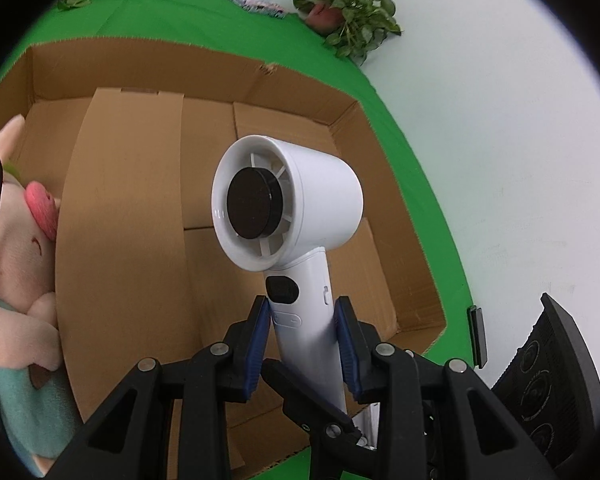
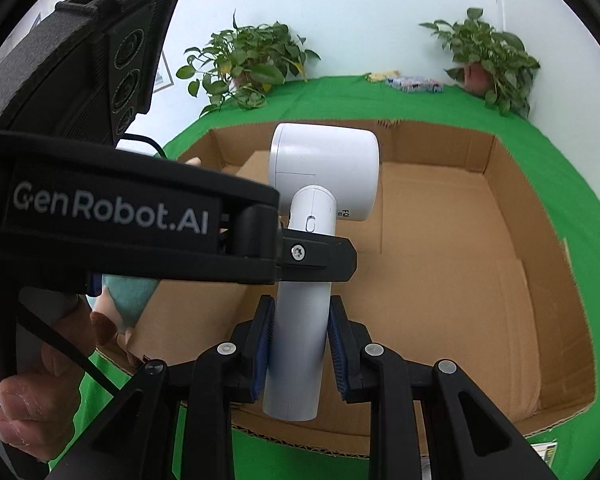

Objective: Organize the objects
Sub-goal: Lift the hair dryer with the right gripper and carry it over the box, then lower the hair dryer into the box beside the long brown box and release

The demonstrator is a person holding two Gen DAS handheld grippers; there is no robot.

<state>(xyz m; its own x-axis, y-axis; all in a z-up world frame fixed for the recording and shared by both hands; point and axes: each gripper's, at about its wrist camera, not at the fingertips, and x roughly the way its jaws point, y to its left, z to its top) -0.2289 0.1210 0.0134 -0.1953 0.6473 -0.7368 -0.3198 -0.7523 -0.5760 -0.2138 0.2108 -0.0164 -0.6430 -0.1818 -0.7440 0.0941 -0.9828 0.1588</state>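
Observation:
A white hair dryer [image 1: 288, 200] hangs above an open cardboard box [image 1: 140, 208], head up, its round back with the black disc facing the left wrist camera. My left gripper [image 1: 303, 312] is shut on its handle just below the head. Lower on the same handle, my right gripper [image 2: 302, 320] is shut as well; the dryer [image 2: 324, 172] shows there from its side. The left gripper's fingers [image 2: 320, 254] cross the handle above the right one. A pink plush toy [image 1: 20, 264] in a teal garment lies in the box's left part.
The box [image 2: 480, 248] stands on a green cloth [image 2: 560, 152], its bottom lined with cardboard flaps. Two potted plants [image 2: 248, 64] stand at the back by the white wall, with small colourful packets [image 2: 416, 83] between them. A hand [image 2: 40, 376] holds the left gripper's body.

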